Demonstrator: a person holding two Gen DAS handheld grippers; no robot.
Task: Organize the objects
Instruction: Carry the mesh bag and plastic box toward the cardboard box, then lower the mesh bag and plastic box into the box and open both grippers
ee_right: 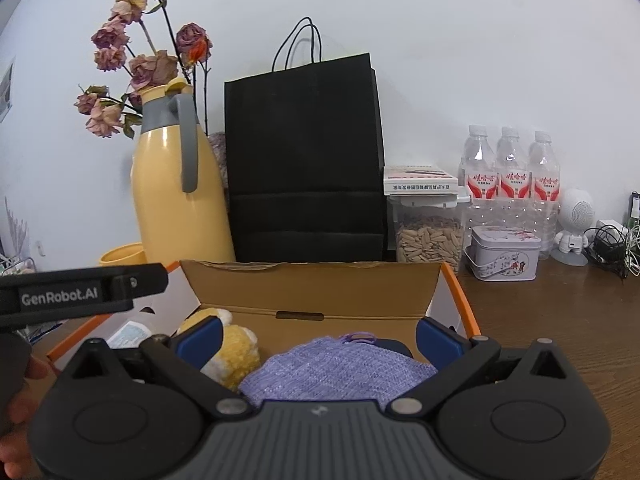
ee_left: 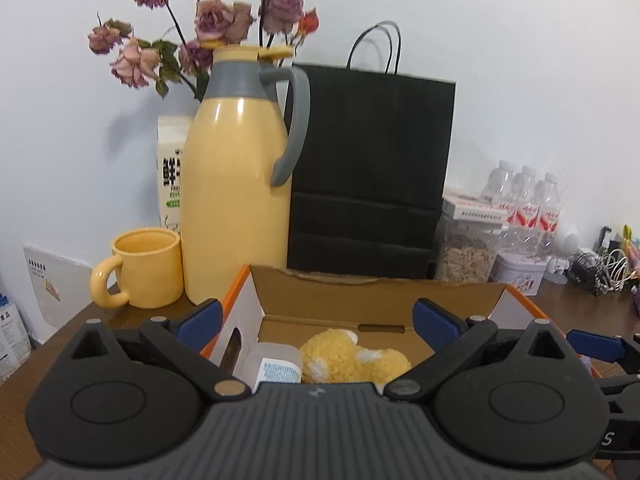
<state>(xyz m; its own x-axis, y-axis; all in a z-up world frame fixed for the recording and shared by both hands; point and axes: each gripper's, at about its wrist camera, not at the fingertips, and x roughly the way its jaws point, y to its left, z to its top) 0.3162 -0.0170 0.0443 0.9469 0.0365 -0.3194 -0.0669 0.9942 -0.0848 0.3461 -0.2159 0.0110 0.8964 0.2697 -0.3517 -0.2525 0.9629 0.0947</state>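
An open cardboard box (ee_right: 312, 292) with orange-edged white walls stands on the brown tabletop (ee_right: 560, 320), in front of the things lined along the back edge by the wall. The left gripper (ee_left: 320, 320) hangs over the box's near side with its 2 blue-padded fingers (ee_left: 436, 322) spread wide and nothing between them; below lie a yellow plush toy (ee_left: 352, 360) and, touching it on the left, a clear plastic bottle (ee_left: 276, 364) on its side with a pale blue label. The right gripper (ee_right: 318, 338) is just as wide, its pads touching nothing, above a folded lilac knitted cloth (ee_right: 336, 368) that lies in the right part of the box, beside the plush toy. Along the back edge, from the left: a yellow mug (ee_left: 144, 268), a milk carton (ee_left: 172, 172), a tall yellow thermos jug (ee_left: 236, 184) with a grey handle, dried roses (ee_left: 216, 20) behind it, and a black paper bag (ee_left: 368, 168) standing upright. Further right are a clear jar of seeds (ee_right: 428, 236) with a flat white box (ee_right: 420, 180) on its lid, a small tin (ee_right: 504, 256), 3 water bottles (ee_right: 510, 176), a small white robot figure (ee_right: 576, 224), and tangled cables (ee_right: 616, 240) at the right edge.
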